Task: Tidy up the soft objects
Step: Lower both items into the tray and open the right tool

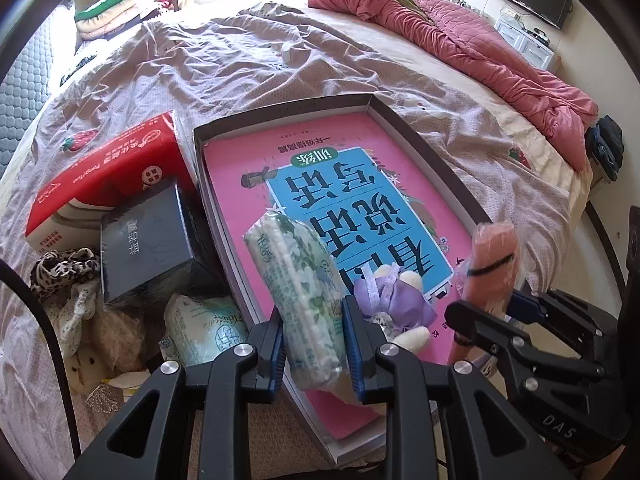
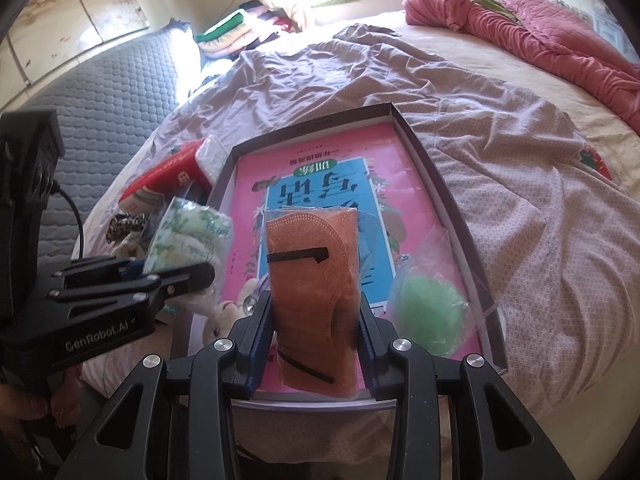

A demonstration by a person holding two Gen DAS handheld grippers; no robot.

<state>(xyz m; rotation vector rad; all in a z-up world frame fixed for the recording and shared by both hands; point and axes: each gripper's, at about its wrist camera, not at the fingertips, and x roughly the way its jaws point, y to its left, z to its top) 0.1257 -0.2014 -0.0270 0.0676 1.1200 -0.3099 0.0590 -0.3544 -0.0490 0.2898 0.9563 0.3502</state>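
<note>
A rumpled bed (image 1: pixel 320 64) carries a shallow open box (image 1: pixel 420 136) lined with a pink and blue book (image 1: pixel 320 184). Beside the box lie a red tissue pack (image 1: pixel 104 176) and a dark box (image 1: pixel 148 236). The left gripper (image 1: pixel 314 336) clamps a floral tissue packet (image 1: pixel 300 280) above the box's near edge; the right gripper (image 2: pixel 314 340) pinches a bagged orange face mask (image 2: pixel 312 280) over the book. A green item (image 2: pixel 428 316), possibly another bagged mask, and a small plush toy with a purple bow (image 1: pixel 396 300) rest inside the box.
</note>
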